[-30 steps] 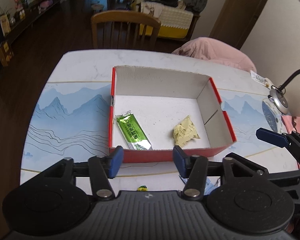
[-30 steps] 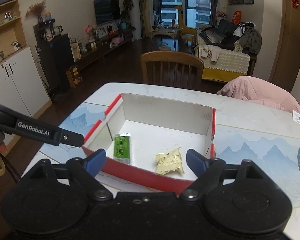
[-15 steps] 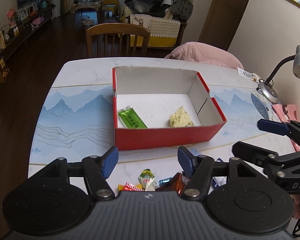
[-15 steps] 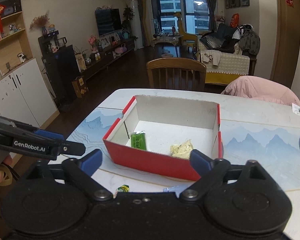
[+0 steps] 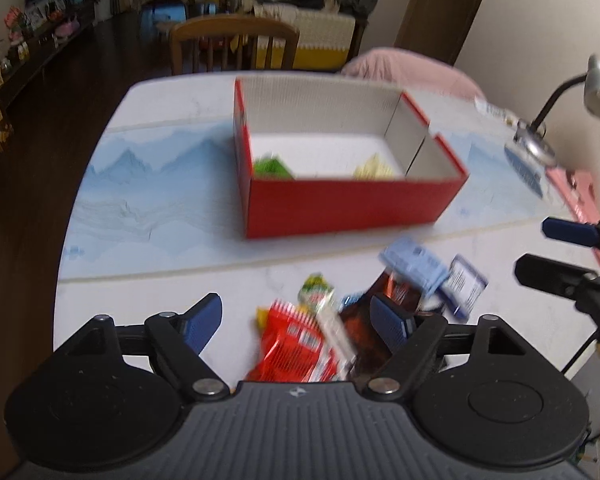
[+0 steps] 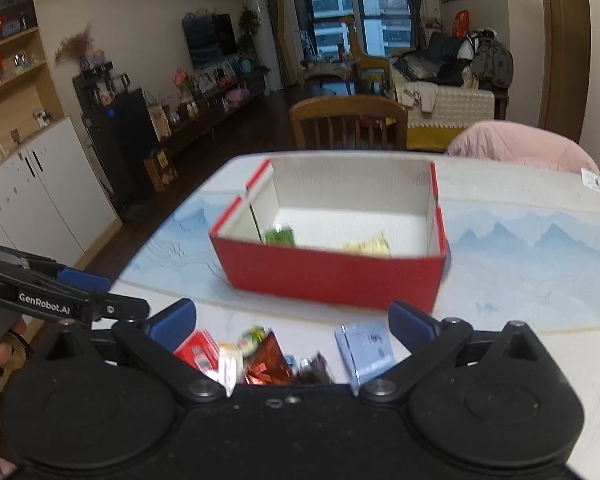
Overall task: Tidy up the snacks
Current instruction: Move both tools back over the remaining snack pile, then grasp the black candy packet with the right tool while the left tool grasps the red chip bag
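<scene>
A red cardboard box [image 5: 352, 208] [image 6: 328, 276] stands on the table with a green snack bar [image 5: 272, 168] [image 6: 280, 235] and a yellow packet [image 5: 374, 168] [image 6: 370, 247] inside. Loose snacks lie in front of it: a red packet [image 5: 296, 348] [image 6: 196, 350], a green-topped candy [image 5: 318, 290] [image 6: 252, 336], a dark brown packet [image 5: 364, 340] [image 6: 268, 364] and pale blue packets [image 5: 414, 266] [image 6: 368, 346]. My left gripper [image 5: 296, 320] is open and empty above the pile. My right gripper [image 6: 292, 320] is open and empty, also over the pile.
A blue mountain-print mat [image 5: 152, 208] covers the white table [image 5: 172, 96]. A desk lamp [image 5: 596, 88] stands at the right edge. A wooden chair [image 6: 348, 120] and a pink cushion [image 6: 520, 144] sit behind the table.
Both grippers have pulled back from the box toward the near table edge. The pile of loose snacks has come into view under them. Both stay open.
</scene>
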`<state>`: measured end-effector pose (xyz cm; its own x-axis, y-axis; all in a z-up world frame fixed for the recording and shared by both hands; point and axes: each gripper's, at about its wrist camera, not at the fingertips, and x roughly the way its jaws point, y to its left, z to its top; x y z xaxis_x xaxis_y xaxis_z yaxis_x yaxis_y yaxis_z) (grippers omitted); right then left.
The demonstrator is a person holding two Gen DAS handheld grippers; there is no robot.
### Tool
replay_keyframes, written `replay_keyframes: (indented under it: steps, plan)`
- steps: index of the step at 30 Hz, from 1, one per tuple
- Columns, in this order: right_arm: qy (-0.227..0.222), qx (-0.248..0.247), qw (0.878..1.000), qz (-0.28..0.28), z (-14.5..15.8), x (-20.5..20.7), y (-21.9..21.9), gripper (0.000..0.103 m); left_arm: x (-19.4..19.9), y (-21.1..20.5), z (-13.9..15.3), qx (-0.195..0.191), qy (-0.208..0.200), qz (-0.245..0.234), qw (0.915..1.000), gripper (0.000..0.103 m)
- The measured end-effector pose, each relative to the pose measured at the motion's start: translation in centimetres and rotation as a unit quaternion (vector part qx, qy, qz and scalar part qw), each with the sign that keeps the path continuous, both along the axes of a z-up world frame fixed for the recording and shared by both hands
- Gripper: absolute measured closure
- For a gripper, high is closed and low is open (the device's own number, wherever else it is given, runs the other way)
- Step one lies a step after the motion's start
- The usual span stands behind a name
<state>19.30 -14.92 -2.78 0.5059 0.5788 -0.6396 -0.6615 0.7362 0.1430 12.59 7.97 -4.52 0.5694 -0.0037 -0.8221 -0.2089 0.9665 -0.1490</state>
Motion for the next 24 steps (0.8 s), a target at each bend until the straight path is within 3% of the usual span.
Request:
replay_keyframes:
  steps: [6,15,24]
  plan:
    - [0.034,-0.032,0.999,-0.002,-3.6,-0.4,-0.4,0.0,-0.6,-1.5,-3.5,0.036,0.036,-0.049,0.9975,0.022]
    - [0.072,-0.092,0.993,0.015,-9.2,-1.3,0.2,0.003,-0.9,-4.5,-7.3,0.095,0.067,-0.116,0.9864,0.022]
    - [0.092,-0.118,0.988,0.028,-12.0,-0.5,1.5,0.006,-0.4,-5.4,-9.4,0.131,0.091,-0.15,0.9758,0.022]
